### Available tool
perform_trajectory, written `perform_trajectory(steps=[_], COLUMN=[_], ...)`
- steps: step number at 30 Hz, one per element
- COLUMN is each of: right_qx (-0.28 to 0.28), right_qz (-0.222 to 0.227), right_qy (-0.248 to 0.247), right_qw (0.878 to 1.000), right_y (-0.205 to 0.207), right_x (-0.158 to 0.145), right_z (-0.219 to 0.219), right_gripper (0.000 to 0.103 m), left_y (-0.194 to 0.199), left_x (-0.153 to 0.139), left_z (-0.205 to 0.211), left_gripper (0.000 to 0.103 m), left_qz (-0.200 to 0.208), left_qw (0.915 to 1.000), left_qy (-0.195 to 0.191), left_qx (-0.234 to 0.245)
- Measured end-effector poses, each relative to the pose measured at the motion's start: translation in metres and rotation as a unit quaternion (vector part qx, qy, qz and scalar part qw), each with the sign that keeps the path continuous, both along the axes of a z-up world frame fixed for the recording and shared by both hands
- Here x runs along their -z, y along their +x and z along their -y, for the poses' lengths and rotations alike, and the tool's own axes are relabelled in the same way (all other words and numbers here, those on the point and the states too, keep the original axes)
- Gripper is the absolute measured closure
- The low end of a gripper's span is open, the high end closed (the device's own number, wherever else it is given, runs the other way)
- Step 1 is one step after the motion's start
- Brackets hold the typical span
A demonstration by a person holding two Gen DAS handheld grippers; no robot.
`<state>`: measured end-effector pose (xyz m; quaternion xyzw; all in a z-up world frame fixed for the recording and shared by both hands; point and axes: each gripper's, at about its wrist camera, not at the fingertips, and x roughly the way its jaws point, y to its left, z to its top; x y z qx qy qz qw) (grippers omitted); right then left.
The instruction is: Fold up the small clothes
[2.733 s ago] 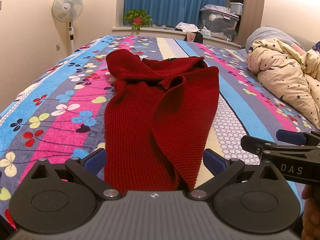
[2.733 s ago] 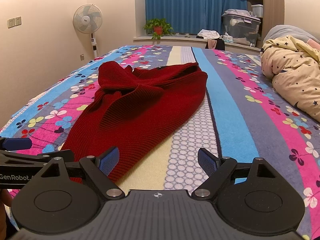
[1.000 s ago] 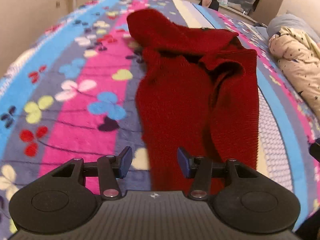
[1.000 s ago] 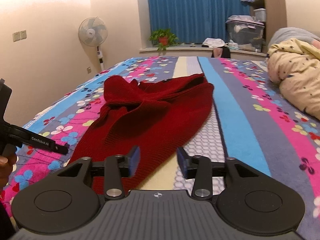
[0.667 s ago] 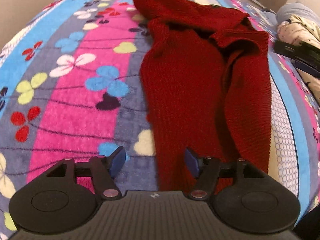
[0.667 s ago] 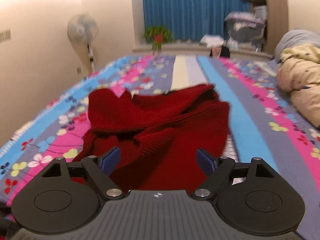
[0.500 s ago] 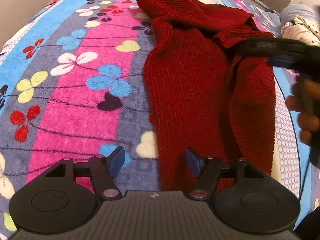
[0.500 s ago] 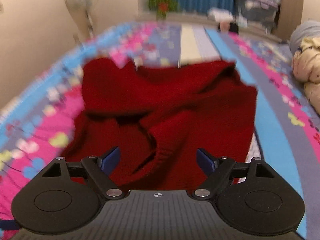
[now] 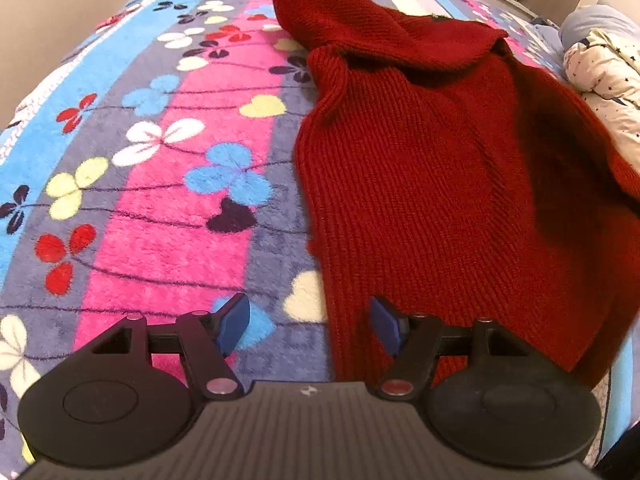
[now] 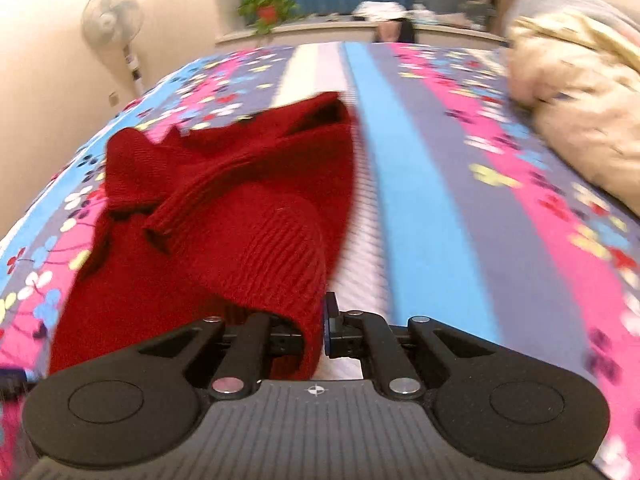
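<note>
1. Bed cover [image 9: 132, 216]: plush fleece in blue, grey and pink stripes, printed with clover and heart shapes.
2. Left hand-held gripper [image 9: 308, 326]: its blue-padded jaws stood apart and empty, pointing down at the near left edge of the garment; the right pad [image 9: 382, 322] lay over the knit, the left pad over bare fleece.
3. Red sweater [image 9: 420, 168]: a rib-knit garment lay lengthwise on the bed, its far end bunched into soft folds.
4. Right hand-held gripper [image 10: 323, 330]: its jaws had just closed and were clamped on a rounded fold of the sweater's right side, the knit draping over the left finger.
5. Quilt [image 10: 580, 92]: a cream, puffy heap lay at the bed's right side.
</note>
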<state>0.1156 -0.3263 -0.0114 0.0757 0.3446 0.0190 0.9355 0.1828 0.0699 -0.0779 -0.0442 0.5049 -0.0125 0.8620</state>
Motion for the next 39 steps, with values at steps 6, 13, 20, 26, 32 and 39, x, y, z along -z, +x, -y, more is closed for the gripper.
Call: perform_trajectory(steps=[6,13,20,26,32,39], right_qx=[0.078,0.104,-0.001,-0.086,-0.131,-0.026], right_qz=[-0.043,-0.031,0.037,0.019,-0.005,-0.021], right_qy=[0.092,0.088,0.022,-0.051,-0.158,-0.108], right_qw=[0.992,0.99,0.999,0.995,0.979,0.994], right_y=[-0.091,-0.113,-0.065,-0.003,0.027,0.036], right_x=[0.032,0.048,0.032,0.052,0.082,0.076], right_z=[0.095,0.13,0.107,0.04,-0.025,0.026], right_gripper=[0.103,0.091,0.046,0.039,0.036,0.087], left_y=[-0.013,-0.014,-0.018,-0.024,-0.027,-0.023], left_x=[-0.002,0.0,0.013,0.021,0.021,0.019], left_z=[0.007,0.008,0.011,0.02,0.035,0.043], left_gripper=[0.031,0.031,0.031,0.031,0.028,0.055], left_qz=[0.006,-0.005,-0.043,-0.058,-0.034,-0.009], left_qw=[0.9996,0.9999,0.9978,0.9961,0.9971,0.9961], left_qy=[0.022,-0.009,-0.044,-0.052,-0.026,-0.01], left_qx=[0.016,0.006,0.023,0.041,0.064,0.087])
